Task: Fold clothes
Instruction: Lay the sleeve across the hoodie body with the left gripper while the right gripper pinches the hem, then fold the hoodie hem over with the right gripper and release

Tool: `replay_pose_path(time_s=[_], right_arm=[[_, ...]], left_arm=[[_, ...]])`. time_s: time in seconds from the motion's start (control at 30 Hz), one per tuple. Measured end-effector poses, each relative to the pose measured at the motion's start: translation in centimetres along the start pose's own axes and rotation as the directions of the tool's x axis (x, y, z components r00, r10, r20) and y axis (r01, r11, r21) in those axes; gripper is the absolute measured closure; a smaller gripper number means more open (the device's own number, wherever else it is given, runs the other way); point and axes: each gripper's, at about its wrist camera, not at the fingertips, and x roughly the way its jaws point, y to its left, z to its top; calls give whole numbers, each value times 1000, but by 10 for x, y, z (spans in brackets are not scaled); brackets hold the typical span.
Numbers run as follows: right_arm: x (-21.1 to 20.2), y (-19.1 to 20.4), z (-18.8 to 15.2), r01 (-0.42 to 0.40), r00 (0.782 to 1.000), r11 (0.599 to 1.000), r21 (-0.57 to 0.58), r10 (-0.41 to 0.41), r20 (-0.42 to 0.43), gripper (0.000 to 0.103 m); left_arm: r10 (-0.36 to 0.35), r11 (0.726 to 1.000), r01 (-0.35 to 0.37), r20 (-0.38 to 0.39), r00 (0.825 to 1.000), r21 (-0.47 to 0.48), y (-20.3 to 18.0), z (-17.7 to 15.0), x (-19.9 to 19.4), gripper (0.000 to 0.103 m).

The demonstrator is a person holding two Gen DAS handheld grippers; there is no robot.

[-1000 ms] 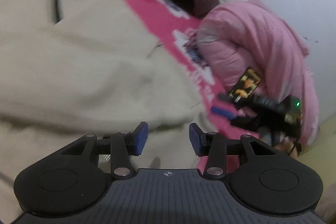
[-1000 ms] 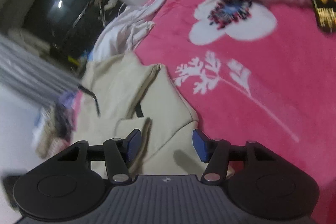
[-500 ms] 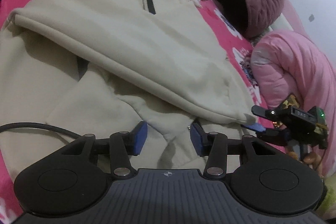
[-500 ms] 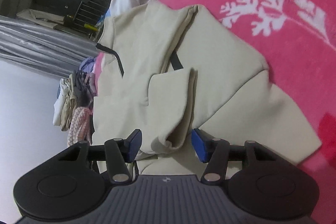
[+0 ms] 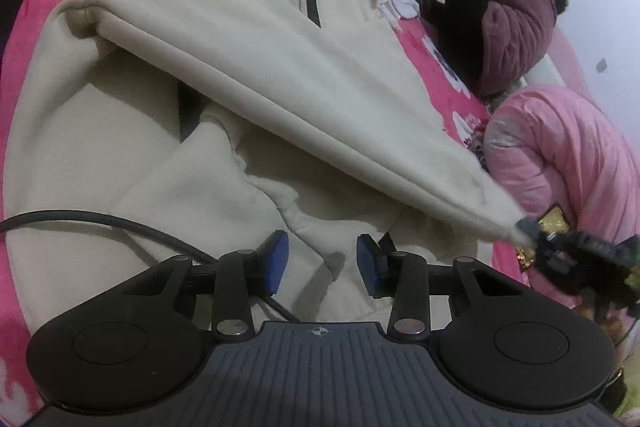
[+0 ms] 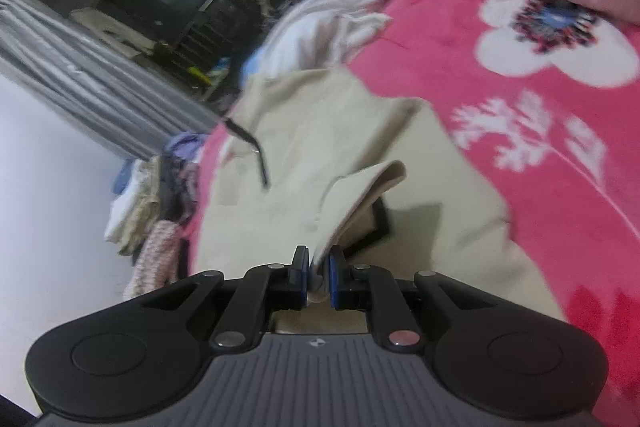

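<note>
the cream hoodie (image 5: 248, 75) is lying spread on the pink floral blanket (image 6: 520, 163), its zip collar at the far end and its hem towards the person holding the tools

the right gripper (image 6: 319, 277) is sitting at the near corner of the garment; its jaws have just been closing and are now pinching a thin bunch of the hem corner between the blue pads (image 6: 334, 277), almost fully shut on cloth. from the left wrist view that pinched corner is being drawn out to a taut point at the right, with the folded hem edge (image 5: 280, 107) running as a long straight ridge from the far left down to the right gripper (image 5: 532, 231)

the left gripper (image 5: 321, 261) is hovering just above the lower body of the hoodie, its jaws have just been closing a little yet are standing partly apart with fabric beneath them and nothing gripped. a black cable (image 5: 100, 223) is trailing across the cloth beside it

judgement: the hem's long axis is running diagonally away from the left gripper, so the free far-left end of that ridge is the left hand's to take; the right hand is already holding its end
</note>
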Motion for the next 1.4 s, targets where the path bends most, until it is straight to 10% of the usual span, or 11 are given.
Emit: replay_pose_path(time_s=[0.2, 0.3, 0.4, 0.47, 0.57, 0.73, 0.9, 1.07, 1.17, 1.4], right_arm=[[14, -15, -13, 44, 998, 999, 26, -42, -49, 91], [8, -10, -9, 33, 999, 999, 3, -33, -31, 91], [11, -10, -9, 41, 998, 999, 0, -41, -38, 91], [14, -11, -11, 46, 998, 999, 14, -46, -44, 91], [14, -12, -11, 53, 998, 998, 23, -52, -45, 91], [16, -10, -9, 55, 997, 998, 13, -54, -47, 91], [14, -7, -8, 48, 998, 999, 3, -48, -42, 91], [9, -4, -9, 66, 998, 998, -2, -66, -24, 91], [15, -2, -15, 112, 992, 993, -45, -114, -48, 91], [23, 4, -25, 282, 952, 936, -212, -301, -62, 87]], left_arm=[[158, 974, -182, 177, 972, 131, -11, 17, -54, 62], [366, 860, -434, 268, 891, 268, -14, 31, -64, 61], [453, 757, -523, 262, 852, 392, -8, 40, -48, 59], [485, 735, -538, 234, 843, 412, -2, 45, -37, 59], [450, 794, -490, 193, 872, 360, 6, 49, -35, 59], [514, 714, -590, 289, 807, 377, 3, 46, -33, 60], [575, 577, -648, 317, 755, 496, 2, 47, -8, 60], [607, 600, -716, 379, 698, 358, 11, 51, -22, 68], [636, 536, -756, 410, 654, 375, 12, 38, -15, 68], [664, 430, -777, 422, 617, 460, 5, 25, -10, 66]])
